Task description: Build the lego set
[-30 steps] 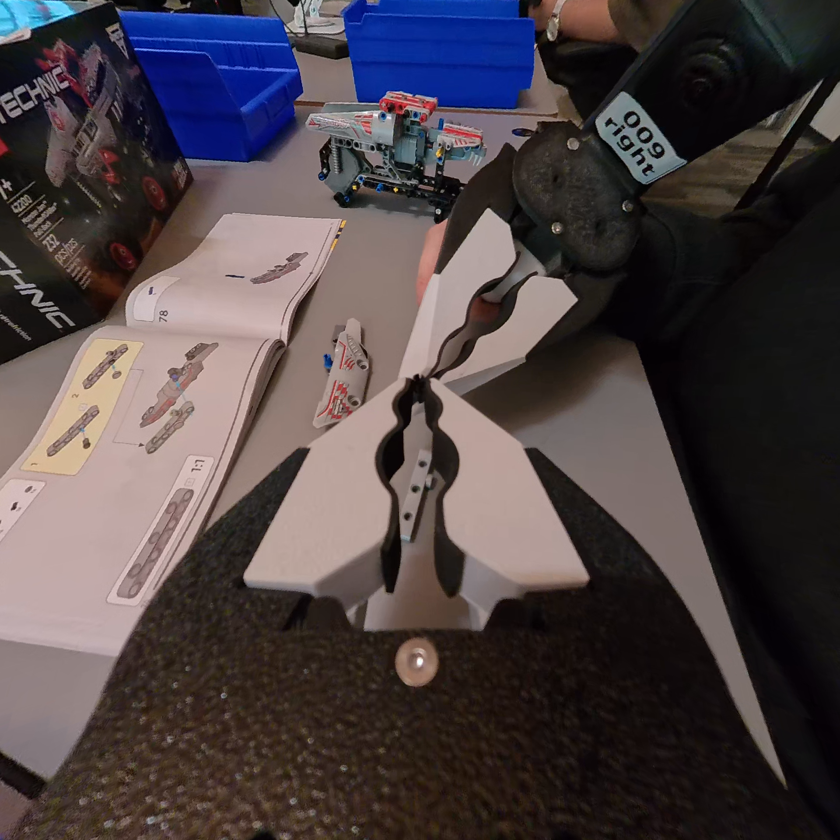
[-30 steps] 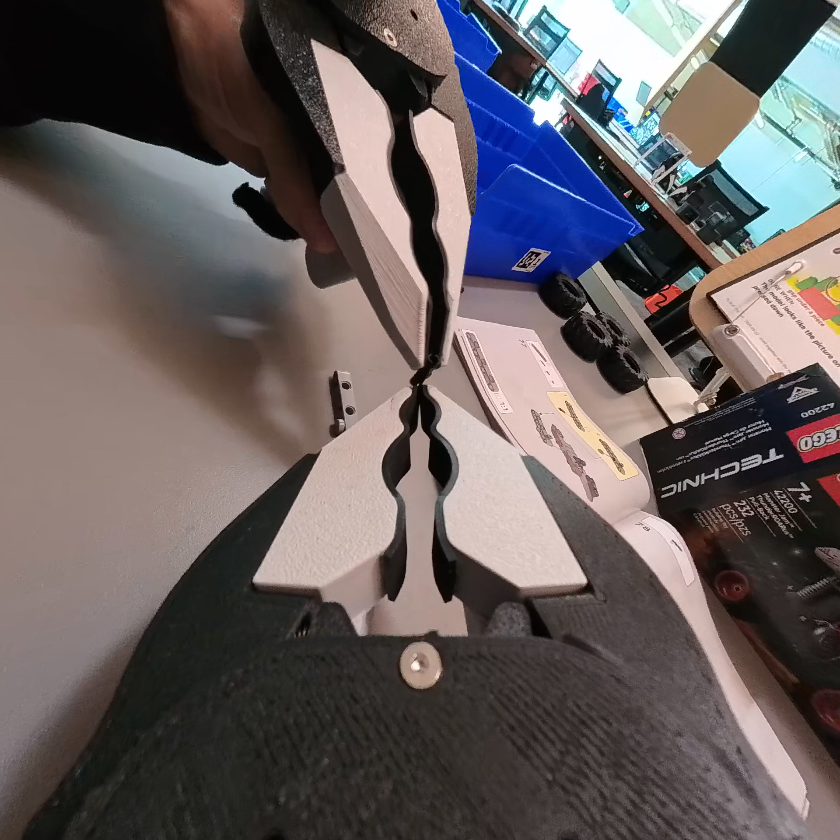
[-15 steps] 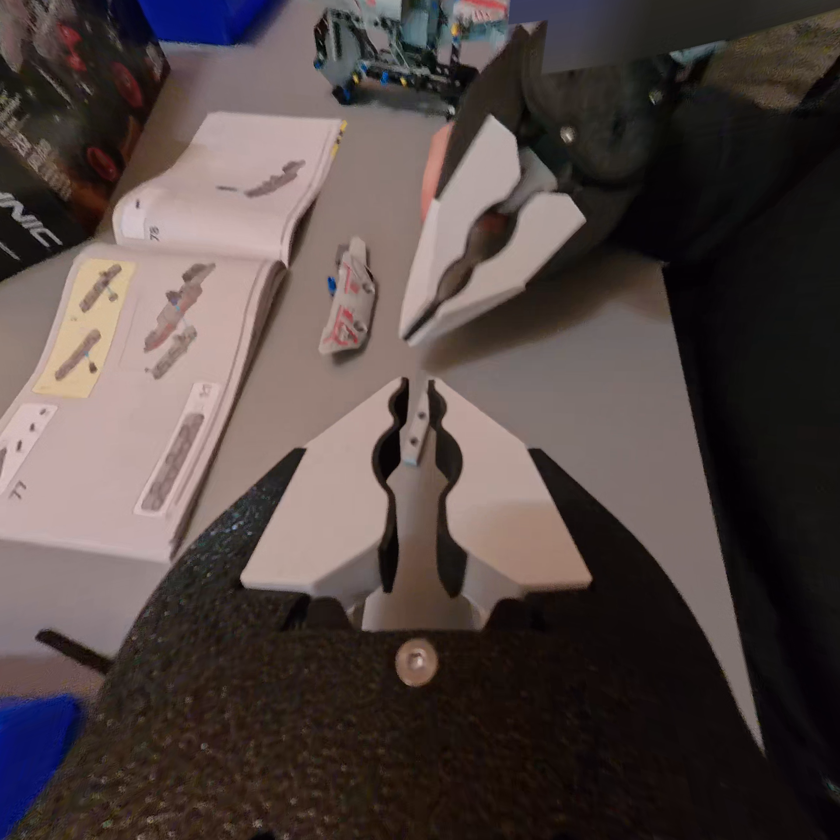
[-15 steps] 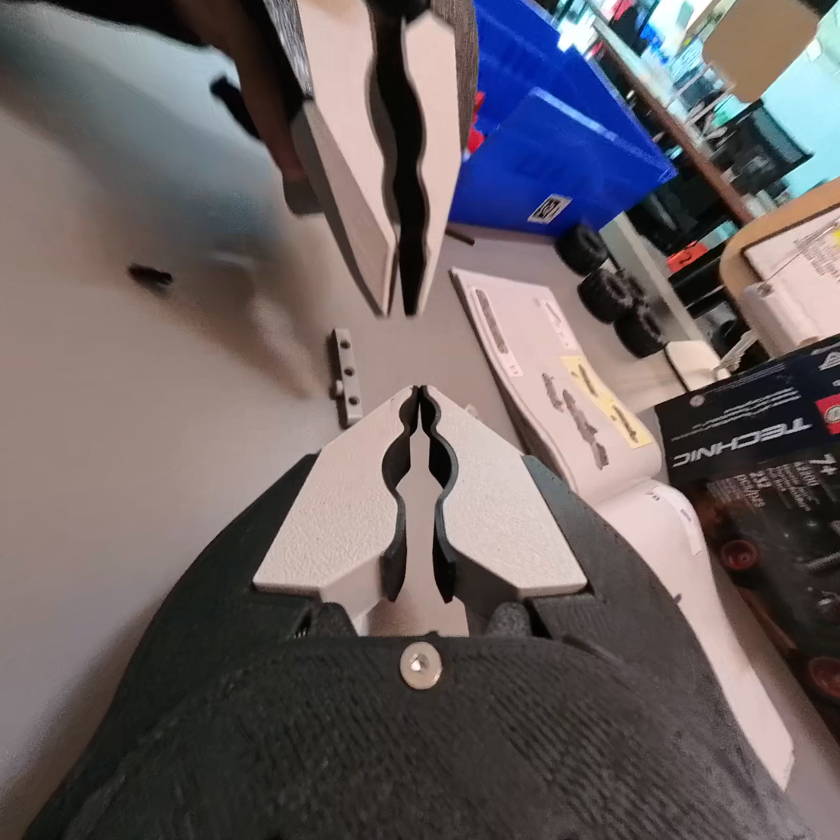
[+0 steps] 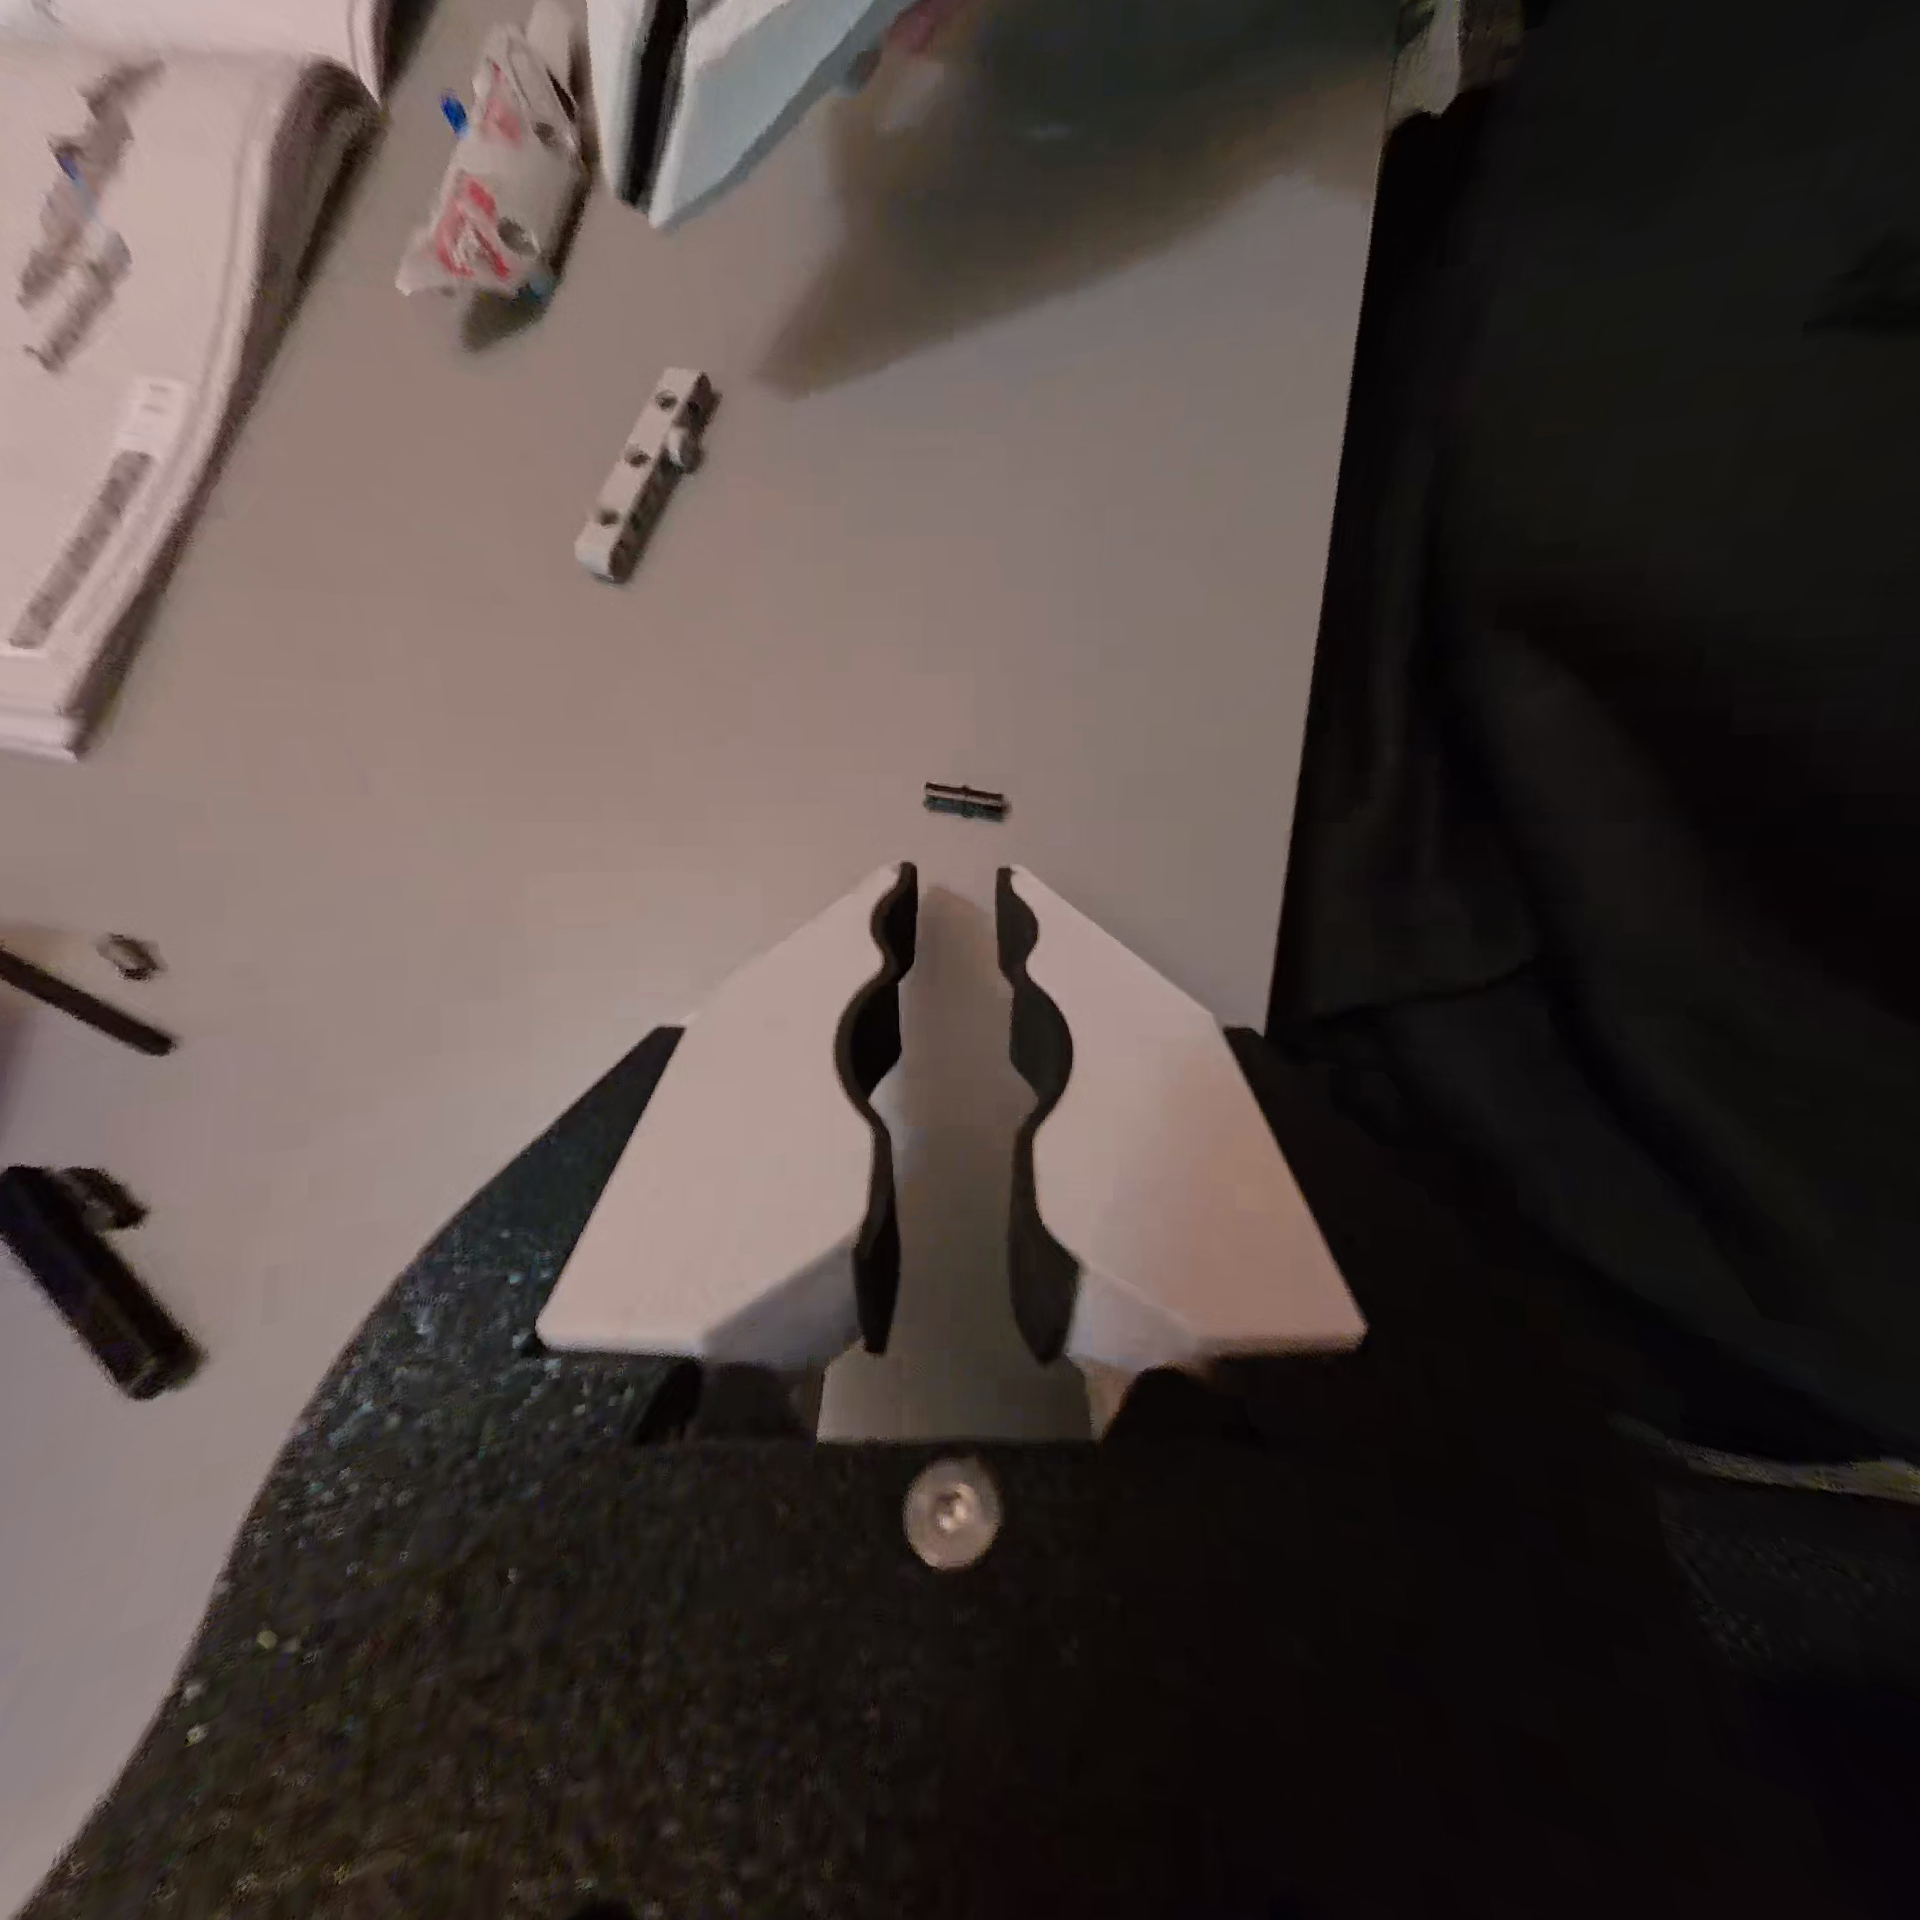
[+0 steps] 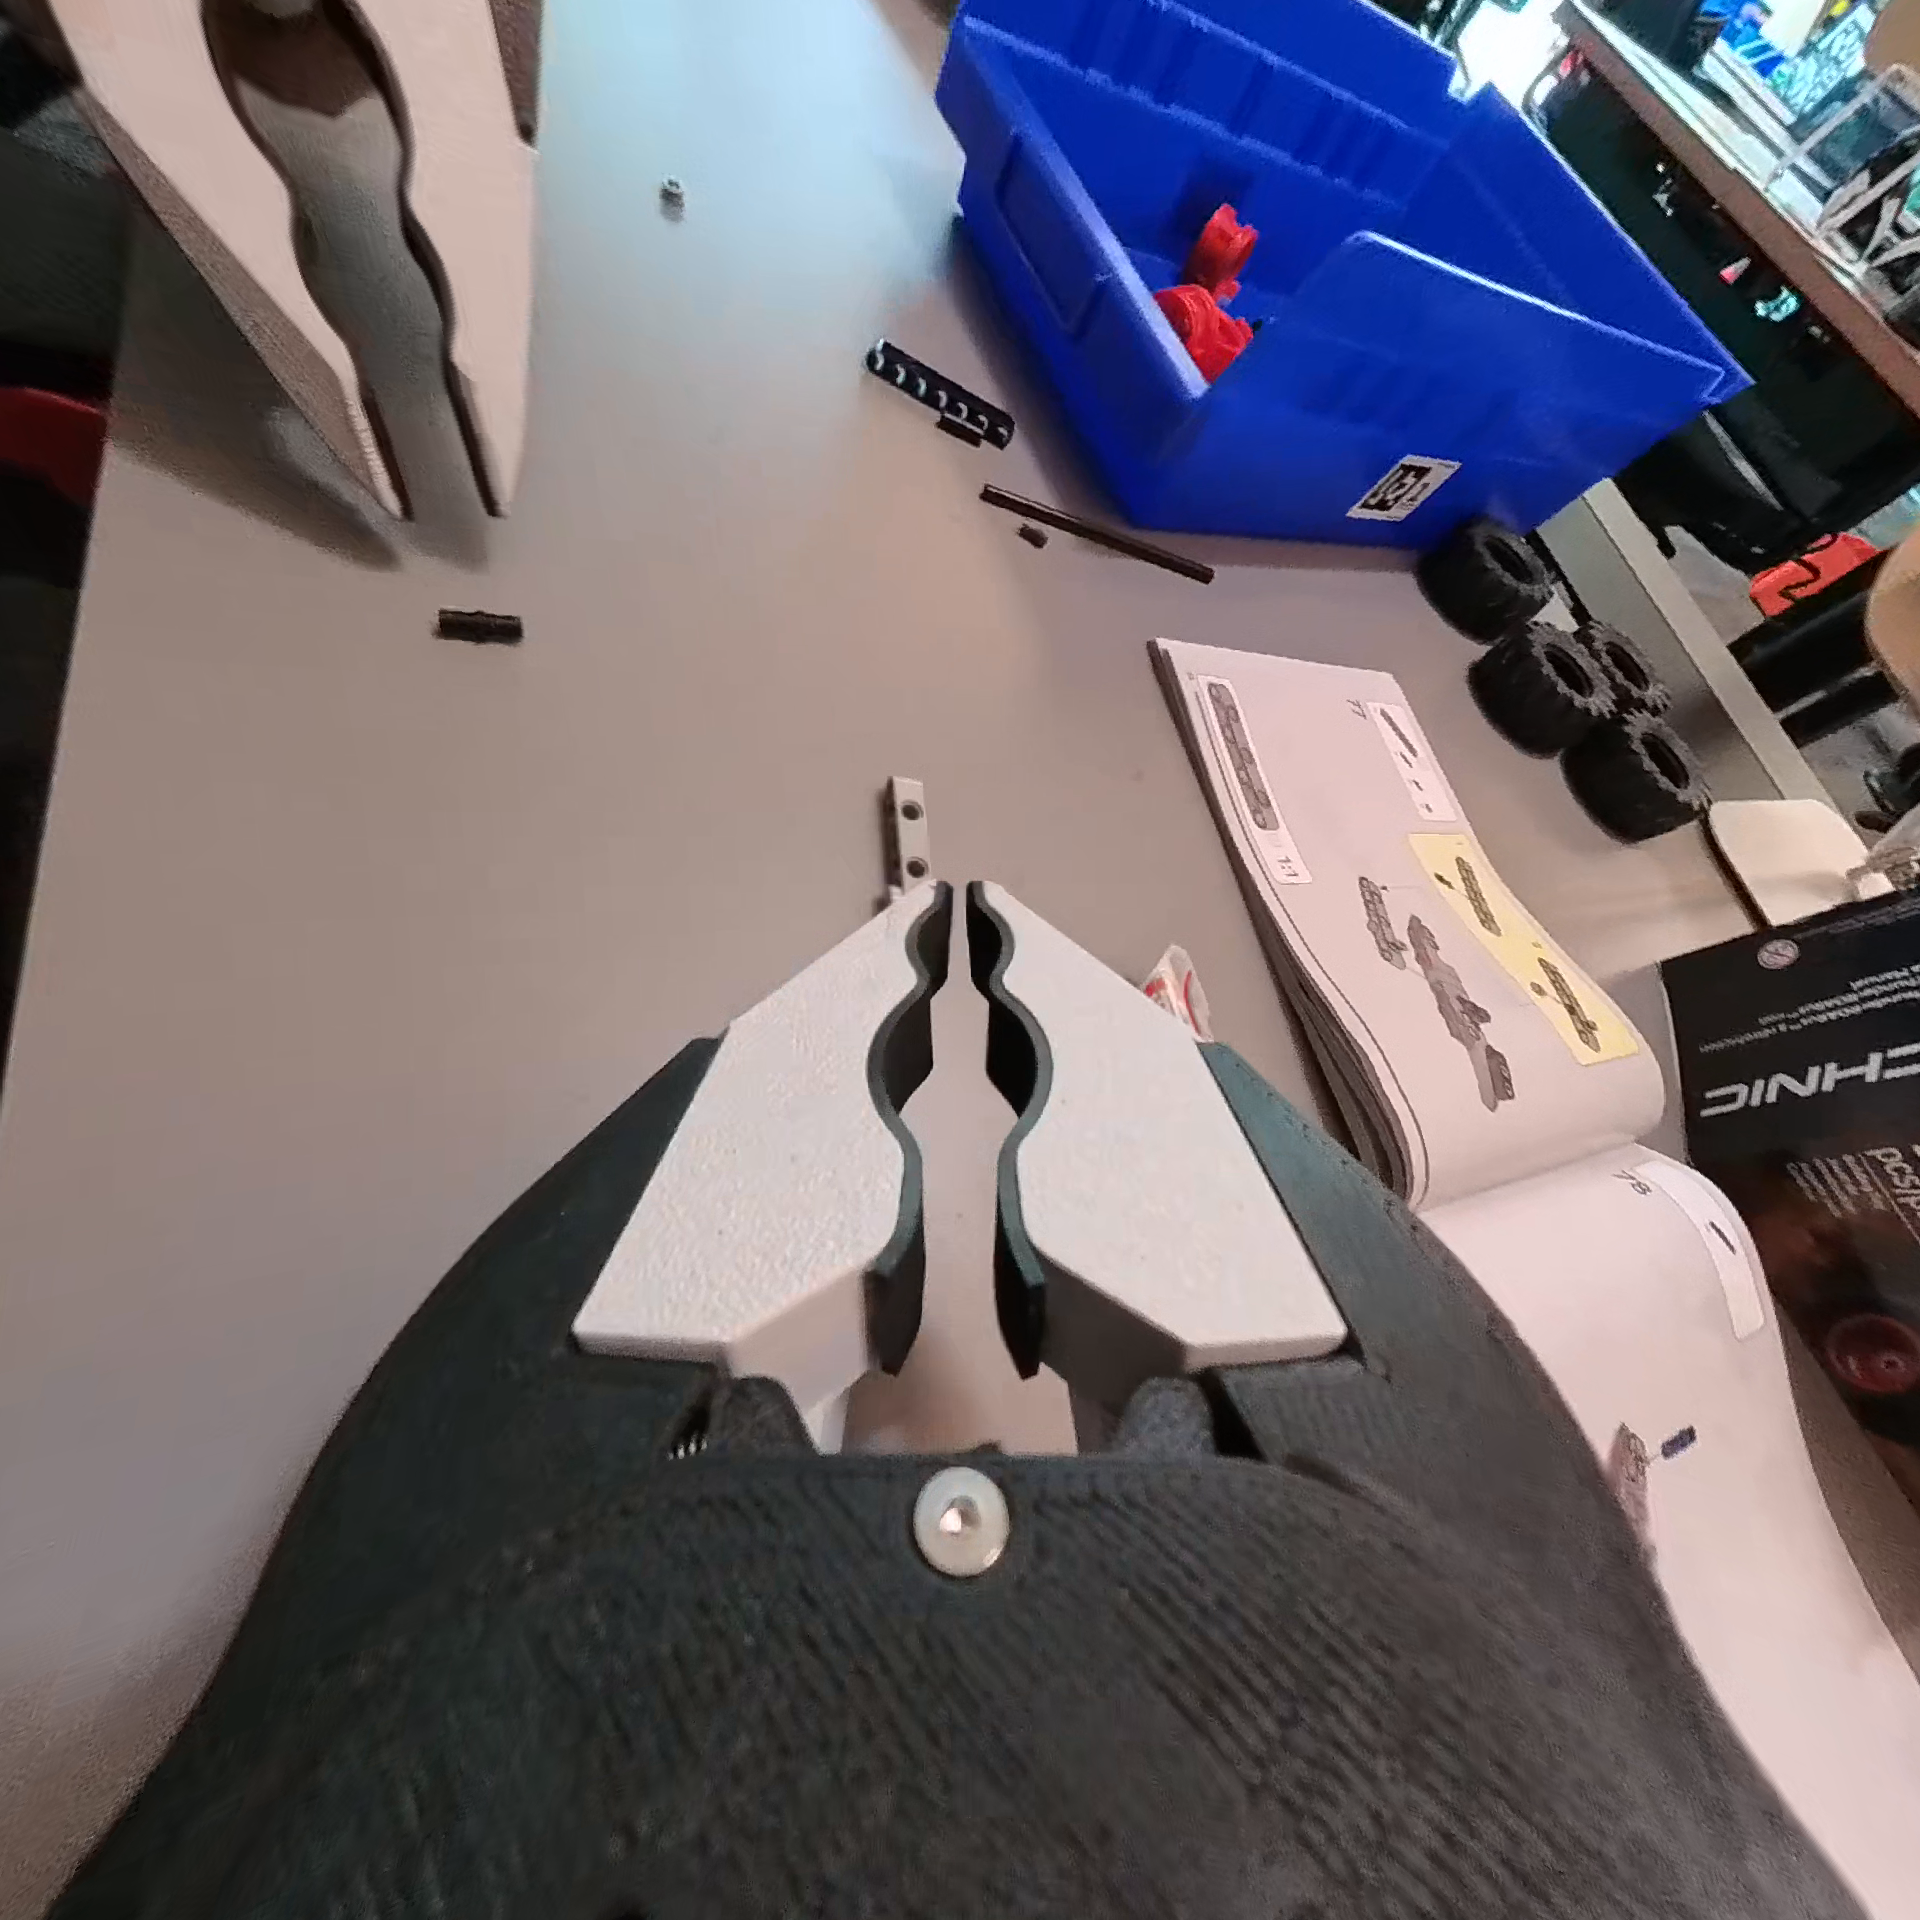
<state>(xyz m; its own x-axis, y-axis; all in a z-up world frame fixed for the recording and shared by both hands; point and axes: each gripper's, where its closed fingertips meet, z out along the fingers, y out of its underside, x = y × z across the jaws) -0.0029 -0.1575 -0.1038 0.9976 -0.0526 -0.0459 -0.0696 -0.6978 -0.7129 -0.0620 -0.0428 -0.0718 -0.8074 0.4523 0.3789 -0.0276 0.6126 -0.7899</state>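
My left gripper (image 5: 956,871) is open and empty, low over the grey table. A small black pin (image 5: 966,800) lies just beyond its tips, near the table's right edge. A short grey beam (image 5: 649,473) lies farther off, and beyond it a grey panel piece with red stickers (image 5: 488,208). My right gripper (image 6: 958,896) is empty, its jaws almost together with only a thin slit at the tips. The grey beam (image 6: 907,842) lies just past its tips. The left gripper (image 6: 436,509) and the black pin (image 6: 478,625) also show at the top left of the right wrist view.
An open instruction booklet (image 6: 1403,935) and the set's box (image 6: 1818,1122) lie to the right. A blue bin (image 6: 1455,343) holds red parts (image 6: 1205,291). A black beam (image 6: 940,395), a black axle (image 6: 1096,535), a small grey bush (image 6: 672,192) and black tyres (image 6: 1558,686) lie around. Left tips to right tips: about 15 centimeters. Left tips and right tips are each some 20 centimeters from the black axle (image 6: 1096,535).
The two grippers met tip to tip, then drew apart. My left gripper has opened and swung toward the table edge, over the black pin. My right gripper has pulled back behind the grey beam.
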